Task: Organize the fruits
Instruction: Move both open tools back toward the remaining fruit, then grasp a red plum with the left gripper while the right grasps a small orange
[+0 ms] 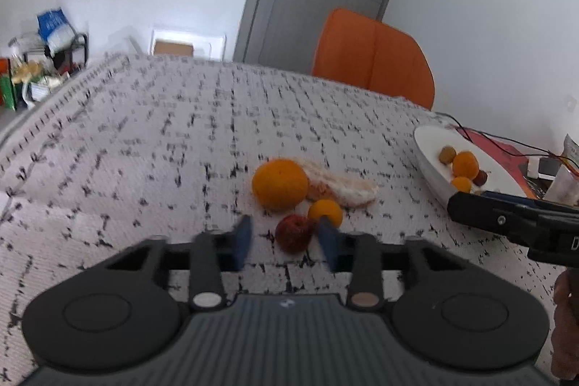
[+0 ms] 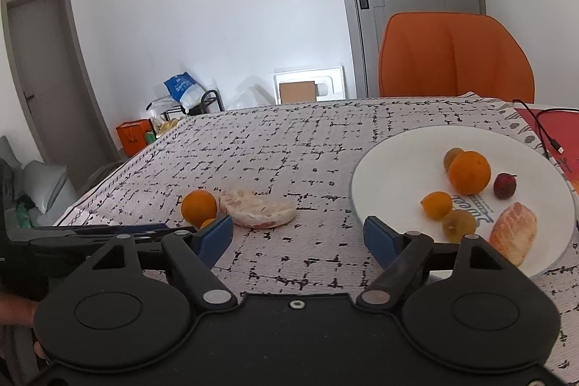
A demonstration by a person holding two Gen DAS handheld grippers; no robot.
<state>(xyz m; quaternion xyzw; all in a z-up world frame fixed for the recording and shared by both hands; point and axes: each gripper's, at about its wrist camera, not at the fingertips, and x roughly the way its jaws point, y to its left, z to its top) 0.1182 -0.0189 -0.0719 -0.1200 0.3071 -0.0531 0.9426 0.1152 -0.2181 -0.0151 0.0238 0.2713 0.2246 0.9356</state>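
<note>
The table under the checked cloth [image 1: 144, 151] has much free room to the left and behind the fruit, up to the far edge by the orange chair [image 2: 456, 56]. Your left gripper [image 1: 286, 237] stands narrow around the red fruit [image 1: 294, 234]; the blurred pads do not press it yet. The small orange [image 1: 325, 210] lies just behind. Your right gripper [image 2: 298, 234] is wide and empty, beside the rim of the white plate [image 2: 398, 147].

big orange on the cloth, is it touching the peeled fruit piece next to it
Touching. In the left wrist view the big orange overlaps the peeled fruit piece with no cloth showing between them.
</note>
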